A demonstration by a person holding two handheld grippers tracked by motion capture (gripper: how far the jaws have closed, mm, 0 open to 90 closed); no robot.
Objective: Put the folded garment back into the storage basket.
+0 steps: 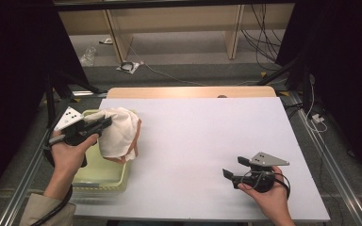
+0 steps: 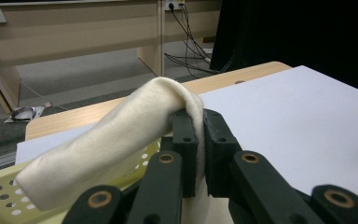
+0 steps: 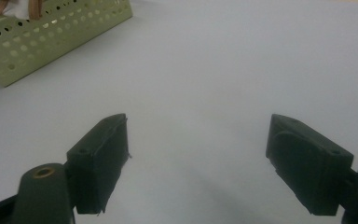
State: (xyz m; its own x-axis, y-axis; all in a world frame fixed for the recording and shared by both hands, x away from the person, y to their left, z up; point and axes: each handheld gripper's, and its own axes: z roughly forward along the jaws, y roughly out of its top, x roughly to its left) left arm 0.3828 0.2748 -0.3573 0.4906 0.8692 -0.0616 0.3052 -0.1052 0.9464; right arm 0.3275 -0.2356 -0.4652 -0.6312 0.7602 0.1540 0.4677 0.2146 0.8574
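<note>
We see left gripper (image 1: 104, 123) at left of frame clenched on cloth (image 1: 119, 133), pinching fold so cloth hangs over basket (image 1: 101, 176). Right gripper (image 1: 232, 167), lower right, released, rests low over white surface (image 1: 207, 136); we judge it waits to help.

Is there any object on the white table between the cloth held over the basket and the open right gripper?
Nothing visible. The left gripper is shut on the cream cloth above the pale green basket. From there to the right gripper, open and empty, the white table is bare.
</note>
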